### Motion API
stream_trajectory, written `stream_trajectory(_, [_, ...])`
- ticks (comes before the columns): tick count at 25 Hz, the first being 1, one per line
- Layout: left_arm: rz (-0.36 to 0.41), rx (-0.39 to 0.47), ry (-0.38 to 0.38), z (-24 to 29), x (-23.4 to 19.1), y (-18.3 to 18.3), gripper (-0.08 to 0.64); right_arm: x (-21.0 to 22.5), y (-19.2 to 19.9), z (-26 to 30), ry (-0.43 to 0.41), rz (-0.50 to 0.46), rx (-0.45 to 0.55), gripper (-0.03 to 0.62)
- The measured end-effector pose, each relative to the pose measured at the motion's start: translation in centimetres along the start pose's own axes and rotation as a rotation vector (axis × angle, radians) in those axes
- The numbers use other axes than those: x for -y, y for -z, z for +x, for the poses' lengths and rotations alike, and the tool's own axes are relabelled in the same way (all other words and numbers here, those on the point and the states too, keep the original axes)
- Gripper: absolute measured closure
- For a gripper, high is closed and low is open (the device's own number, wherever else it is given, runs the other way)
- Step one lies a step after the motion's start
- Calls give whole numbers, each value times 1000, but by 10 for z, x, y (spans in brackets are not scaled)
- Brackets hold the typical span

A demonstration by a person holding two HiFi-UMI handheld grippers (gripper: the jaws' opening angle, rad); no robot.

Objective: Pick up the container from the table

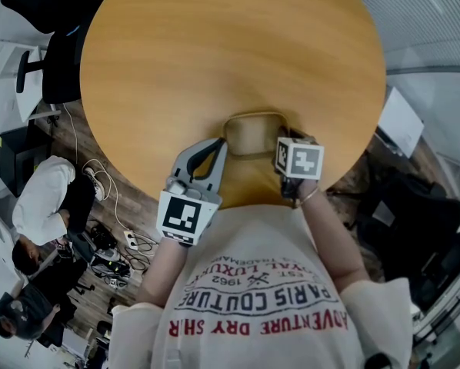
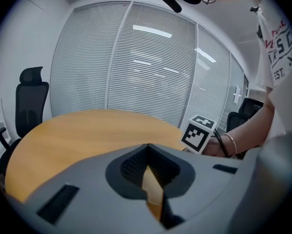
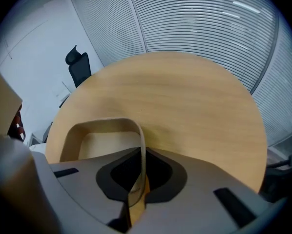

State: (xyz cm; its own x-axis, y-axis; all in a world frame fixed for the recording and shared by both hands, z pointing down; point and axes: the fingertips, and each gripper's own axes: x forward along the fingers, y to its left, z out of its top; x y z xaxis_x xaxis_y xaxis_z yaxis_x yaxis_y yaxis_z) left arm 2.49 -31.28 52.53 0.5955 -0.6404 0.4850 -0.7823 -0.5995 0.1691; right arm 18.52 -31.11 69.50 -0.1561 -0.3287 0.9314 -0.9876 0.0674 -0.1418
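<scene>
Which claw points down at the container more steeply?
The right claw: its view looks down onto the table and container, while the left claw looks across the table almost level.

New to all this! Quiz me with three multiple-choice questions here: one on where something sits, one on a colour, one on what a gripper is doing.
1. Where on the table is the container? A centre; B edge nearest the person; C far edge.
2. The container's colour? A blue; B tan; C black.
3. The right gripper is: A open above it; B lying flat on the table; C shut on its wall.
Answers: 1 B, the head view shows it at the near edge; 2 B, pale tan throughout; 3 C, the wall is pinched between its jaws.
</scene>
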Motion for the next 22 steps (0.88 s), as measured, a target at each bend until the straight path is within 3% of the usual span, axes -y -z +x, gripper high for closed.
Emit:
stream_trajectory(12, [-34, 39, -62, -21, -24, 0, 560, -18, -37, -36, -46, 9, 147, 589])
stream_trajectory(17, [-70, 99, -114, -36, -36, -10, 560, -33, -71, -74, -90, -13, 282, 589])
stream_trajectory(22, [-56, 162, -153, -51, -41, -31, 560, -47, -105, -126, -110, -73, 466, 589])
